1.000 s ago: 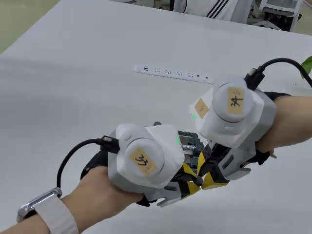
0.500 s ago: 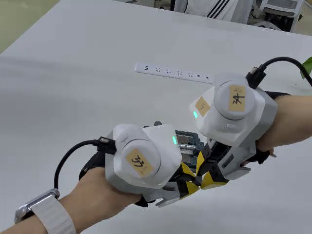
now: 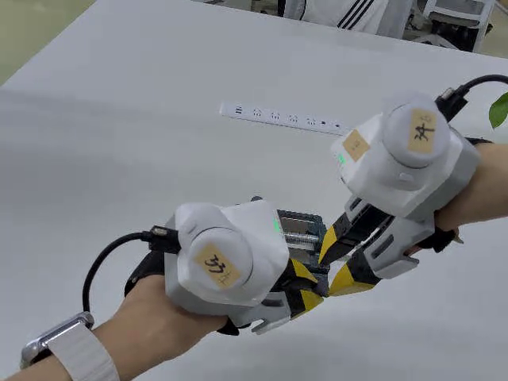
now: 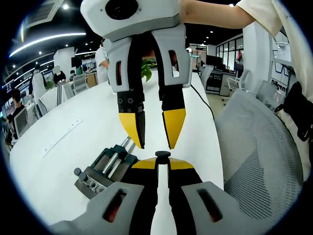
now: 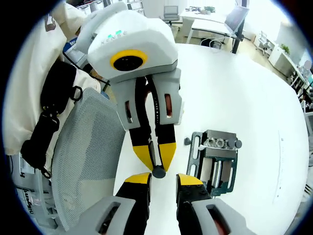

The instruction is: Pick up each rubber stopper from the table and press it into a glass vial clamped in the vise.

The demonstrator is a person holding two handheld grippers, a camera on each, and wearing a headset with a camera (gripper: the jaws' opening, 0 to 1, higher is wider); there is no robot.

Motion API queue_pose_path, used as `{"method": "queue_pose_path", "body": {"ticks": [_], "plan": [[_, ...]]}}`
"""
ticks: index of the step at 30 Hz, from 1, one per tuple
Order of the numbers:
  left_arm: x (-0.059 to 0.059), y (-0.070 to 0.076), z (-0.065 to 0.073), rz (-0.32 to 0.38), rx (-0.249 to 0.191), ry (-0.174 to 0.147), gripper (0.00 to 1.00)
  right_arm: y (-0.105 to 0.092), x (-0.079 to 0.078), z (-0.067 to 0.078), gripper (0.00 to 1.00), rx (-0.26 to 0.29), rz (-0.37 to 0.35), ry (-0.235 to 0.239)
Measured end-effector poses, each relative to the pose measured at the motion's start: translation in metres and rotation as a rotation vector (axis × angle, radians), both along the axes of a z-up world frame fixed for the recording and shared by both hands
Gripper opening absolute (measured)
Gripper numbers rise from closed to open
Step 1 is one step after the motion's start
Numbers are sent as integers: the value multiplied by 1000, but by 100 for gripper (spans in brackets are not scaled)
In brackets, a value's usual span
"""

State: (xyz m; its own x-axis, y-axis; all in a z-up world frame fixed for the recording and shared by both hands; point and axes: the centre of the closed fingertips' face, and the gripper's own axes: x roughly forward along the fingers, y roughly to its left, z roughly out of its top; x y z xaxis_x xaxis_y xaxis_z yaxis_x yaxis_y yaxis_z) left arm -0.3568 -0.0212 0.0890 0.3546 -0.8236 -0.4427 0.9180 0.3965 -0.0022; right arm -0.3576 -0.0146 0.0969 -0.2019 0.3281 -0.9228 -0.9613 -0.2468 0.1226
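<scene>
My left gripper point(image 4: 162, 165) is shut on a small black rubber stopper point(image 4: 162, 155), which sticks out past its yellow tips. Facing it from above, my right gripper point(image 4: 152, 131) stands open, tips just short of the stopper. In the right gripper view the stopper point(image 5: 158, 171) sits just above my open right gripper point(image 5: 164, 180), pinched by the left gripper point(image 5: 155, 155). The green vise point(image 5: 215, 161) stands beside them on the table, with glass vials point(image 5: 218, 143) in its jaws. From the head view, the left gripper point(image 3: 305, 287) and right gripper point(image 3: 340, 262) hover over the vise point(image 3: 300, 226).
A white power strip point(image 3: 282, 119) lies farther back on the white table point(image 3: 119, 143). A grey mesh chair point(image 4: 254, 147) stands at the table's near edge. A green plant leaf point(image 3: 498, 109) shows at the right edge.
The right gripper has drawn up and to the right, away from the left gripper's tips, and its jaws now stand apart. The left gripper has barely moved.
</scene>
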Motion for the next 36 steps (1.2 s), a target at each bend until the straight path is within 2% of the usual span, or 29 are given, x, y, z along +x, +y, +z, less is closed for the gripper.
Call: {"method": "queue_pose_path", "body": {"ticks": [8,10,15,27,36], "plan": [[6,5,12,42,-91,2,3,2,-2,11,13,100,4,-3],[7,6,15,47,-110,5,3,4,-5,12,12,127,26,-14],[4,4,19,40,-137,2,3,6,-4,14,9,147,29,-34],[2,3,23,39,-153,-6,3,6,-5,14,8,134,39,-26],[1,0,22,33,-157,0,3,4,-10,11,10,123,60,-12]]}}
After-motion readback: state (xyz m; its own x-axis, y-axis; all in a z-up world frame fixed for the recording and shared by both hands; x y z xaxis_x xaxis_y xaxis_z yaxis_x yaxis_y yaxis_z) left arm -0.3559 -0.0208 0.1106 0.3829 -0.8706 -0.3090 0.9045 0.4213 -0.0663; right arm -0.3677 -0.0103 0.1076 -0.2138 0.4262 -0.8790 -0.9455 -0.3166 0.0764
